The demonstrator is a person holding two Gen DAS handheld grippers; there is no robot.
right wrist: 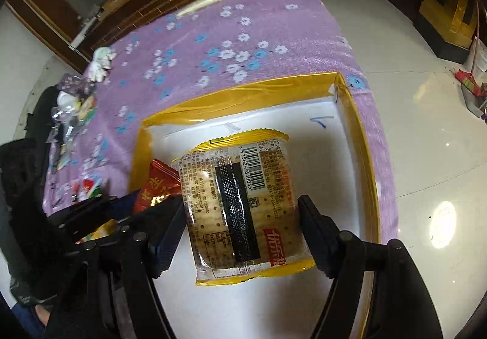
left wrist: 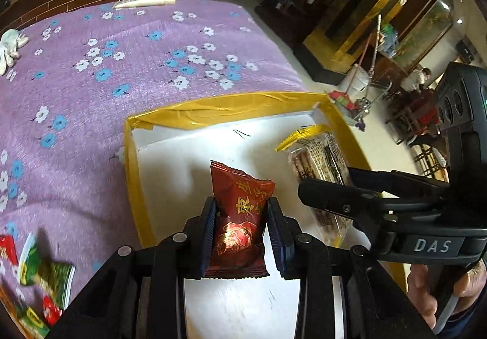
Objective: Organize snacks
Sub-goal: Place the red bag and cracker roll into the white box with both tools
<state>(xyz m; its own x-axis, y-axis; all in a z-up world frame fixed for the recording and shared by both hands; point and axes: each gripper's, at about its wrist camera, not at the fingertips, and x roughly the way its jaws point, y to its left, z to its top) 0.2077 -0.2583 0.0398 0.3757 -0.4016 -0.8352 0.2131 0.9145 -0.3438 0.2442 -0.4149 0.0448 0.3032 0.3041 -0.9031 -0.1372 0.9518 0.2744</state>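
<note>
Left claw clamped on red snack packet — long axis upright; right claw gripping cracker pack lengthwise away — both above yellow-rimmed white box.

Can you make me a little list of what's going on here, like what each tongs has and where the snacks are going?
Left tongs: shut on a dark red snack packet with gold writing
Right tongs: shut on a cracker pack, clear wrap with yellow ends
Both snacks: held above the box
Box: white inside, yellow-taped rim, looks empty
Table cover: purple cloth with blue and white flowers
Still waiting: green and red snack packets on the cloth left of the box
</note>
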